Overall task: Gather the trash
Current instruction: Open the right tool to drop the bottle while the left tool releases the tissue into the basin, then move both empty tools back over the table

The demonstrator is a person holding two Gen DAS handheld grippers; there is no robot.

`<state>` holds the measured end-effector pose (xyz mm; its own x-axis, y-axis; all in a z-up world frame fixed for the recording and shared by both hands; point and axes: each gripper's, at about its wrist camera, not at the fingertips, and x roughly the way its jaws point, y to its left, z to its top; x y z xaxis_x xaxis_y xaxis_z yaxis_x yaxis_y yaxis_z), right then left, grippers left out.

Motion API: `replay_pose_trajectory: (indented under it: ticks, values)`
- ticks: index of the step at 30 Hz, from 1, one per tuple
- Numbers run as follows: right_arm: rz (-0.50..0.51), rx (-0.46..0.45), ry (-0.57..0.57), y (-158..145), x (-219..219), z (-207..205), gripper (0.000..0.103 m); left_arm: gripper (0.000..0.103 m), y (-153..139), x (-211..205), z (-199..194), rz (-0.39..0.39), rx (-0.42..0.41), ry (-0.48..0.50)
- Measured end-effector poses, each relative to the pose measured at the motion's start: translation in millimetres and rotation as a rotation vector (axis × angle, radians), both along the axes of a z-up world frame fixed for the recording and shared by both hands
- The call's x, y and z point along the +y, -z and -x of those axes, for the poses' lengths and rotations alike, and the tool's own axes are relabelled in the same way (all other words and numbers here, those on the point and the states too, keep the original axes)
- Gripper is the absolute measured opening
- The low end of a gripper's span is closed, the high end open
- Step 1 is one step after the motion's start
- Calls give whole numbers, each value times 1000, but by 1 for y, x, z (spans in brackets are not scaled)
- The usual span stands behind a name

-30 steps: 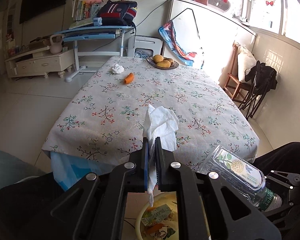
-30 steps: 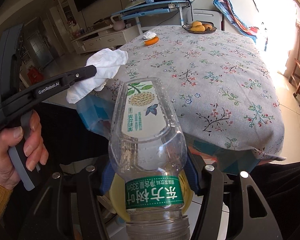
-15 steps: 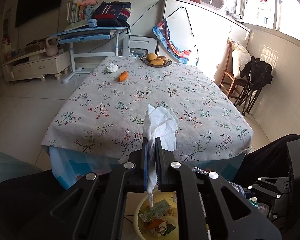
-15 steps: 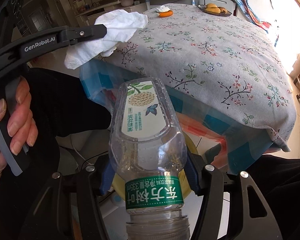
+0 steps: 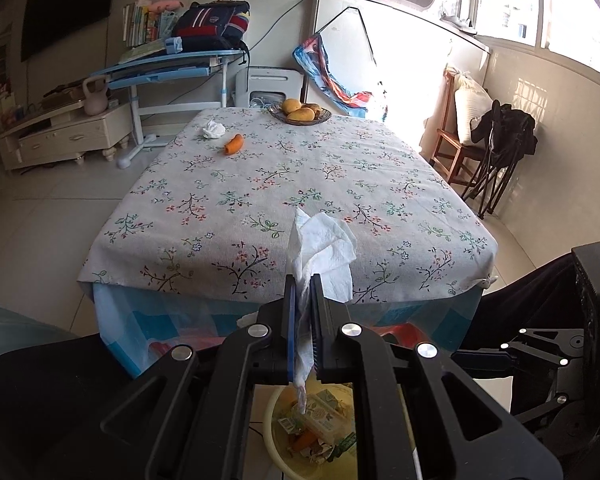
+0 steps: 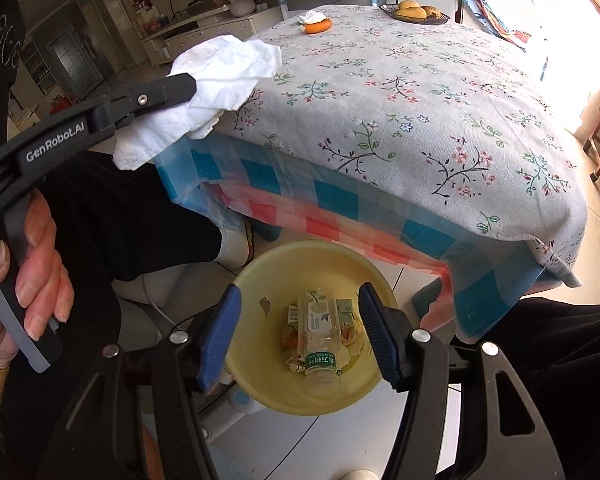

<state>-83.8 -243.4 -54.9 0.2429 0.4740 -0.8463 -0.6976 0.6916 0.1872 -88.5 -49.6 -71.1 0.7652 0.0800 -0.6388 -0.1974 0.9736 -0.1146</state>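
Observation:
My left gripper [image 5: 304, 280] is shut on a white crumpled tissue [image 5: 322, 248], held in front of the table's near edge; it also shows in the right wrist view [image 6: 216, 84]. My right gripper [image 6: 298, 320] is open and empty, directly above a yellow basin [image 6: 260, 280] on the floor. A clear plastic bottle [image 6: 320, 340] lies in the basin among wrappers and scraps. The basin shows below my left gripper too [image 5: 272, 436]. On the far table a second tissue [image 5: 214, 129] and an orange carrot piece [image 5: 234, 144] lie together.
The table with a floral cloth [image 5: 300, 184] fills the middle. A dish of fruit [image 5: 300, 114] stands at its far edge. A wooden chair [image 5: 456, 140] and a folded black chair [image 5: 500, 148] stand right; a blue desk [image 5: 172, 68] stands behind.
My right gripper has opened and let go of the bottle, which now lies in the yellow basin. Both grippers drew back from the table. The left still holds the tissue.

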Motion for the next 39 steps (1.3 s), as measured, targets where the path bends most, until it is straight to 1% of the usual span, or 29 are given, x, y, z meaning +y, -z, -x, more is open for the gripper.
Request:
replay_pose_trajectory:
  ticks: [4,10,15,19,20,22,24,26,27,28,29,31,33,36,39]
  values:
    - [-83,-24,63,-12,-12,-8,66,7,3,-7,3,-5,13,22]
    - [-202,-73,154,-31,-30,-11,70,7,8,-19,8,-17,42,76]
    - [-248,-87,209,-37,-36,-15,72,7,17,-34,11,-32,88,145]
    - [-257,-89,217,-40,-40,-13,73,9,26,-45,13,-34,144,206]
    - [-257,-92,215,-41,-39,-12,74,12,29,-48,14,-33,158,219]
    - [-254,-95,209,-41,-38,-9,75,20,32,-51,16,-32,174,231]
    - [-250,-98,204,-42,-36,-8,75,46,34,-51,18,-15,187,236]
    - [-243,-103,199,-43,-32,-9,76,56,35,-50,21,-15,187,230]
    - [-237,-101,197,-44,-30,-12,77,62,34,-51,22,-26,182,223]
    - [-227,-97,194,-45,-26,-17,78,65,32,-50,23,-41,172,215]
    - [-211,-98,191,-46,-22,-24,78,71,30,-50,24,-60,157,202]
    - [-178,-113,182,-49,-12,-38,80,77,23,-48,26,-93,119,176]
    - [-142,-131,174,-52,-1,-58,83,88,18,-42,28,-116,86,135]
    - [-83,-153,155,-51,20,-95,86,91,12,-31,26,-141,52,61]
    - [-53,-150,152,-44,41,-133,87,93,7,-18,24,-124,30,10]
